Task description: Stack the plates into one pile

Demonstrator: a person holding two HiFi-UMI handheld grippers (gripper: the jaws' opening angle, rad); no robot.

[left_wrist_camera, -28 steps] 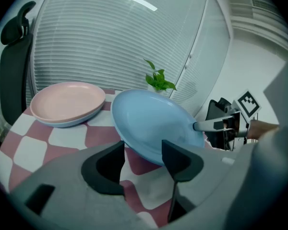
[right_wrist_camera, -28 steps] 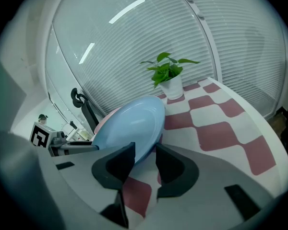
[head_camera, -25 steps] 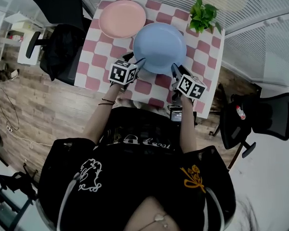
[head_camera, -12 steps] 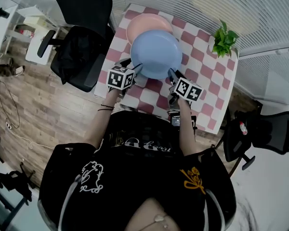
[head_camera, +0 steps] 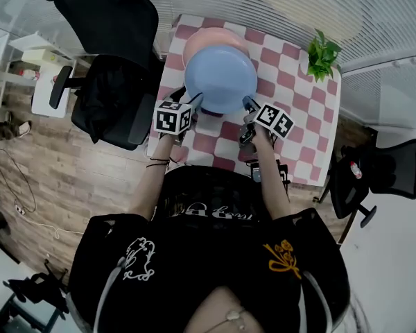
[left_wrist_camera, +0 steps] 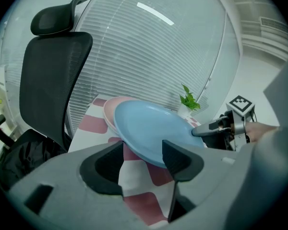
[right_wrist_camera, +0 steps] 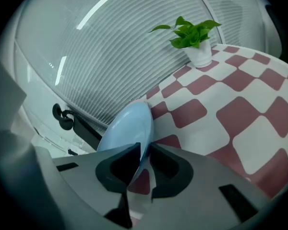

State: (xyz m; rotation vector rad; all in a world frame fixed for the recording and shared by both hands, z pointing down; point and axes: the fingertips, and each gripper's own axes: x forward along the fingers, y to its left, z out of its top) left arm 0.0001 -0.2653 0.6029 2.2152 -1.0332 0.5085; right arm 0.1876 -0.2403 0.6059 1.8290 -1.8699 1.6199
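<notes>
A light blue plate (head_camera: pixel 220 78) hangs tilted over a pink plate (head_camera: pixel 200 39) at the far left of the checked table (head_camera: pixel 295 134), covering most of it. My right gripper (head_camera: pixel 248 107) is at the blue plate's near right rim. In the right gripper view its jaws (right_wrist_camera: pixel 144 158) are closing and grip the thin rim of the blue plate (right_wrist_camera: pixel 129 126). My left gripper (head_camera: pixel 194 104) is at the near left rim. Its jaws (left_wrist_camera: pixel 144 159) stand wide, with the blue plate's (left_wrist_camera: pixel 149 131) edge between them and the pink plate (left_wrist_camera: pixel 109 111) behind.
A small potted plant (head_camera: pixel 322 55) stands at the table's far right corner. A black office chair (head_camera: pixel 104 19) sits close to the table's left side, another chair (head_camera: pixel 385 172) to the right. The table's near edge is by the person's body.
The blue plate has moved left and farther away until it covers most of the pink plate. Both grippers went with it.
</notes>
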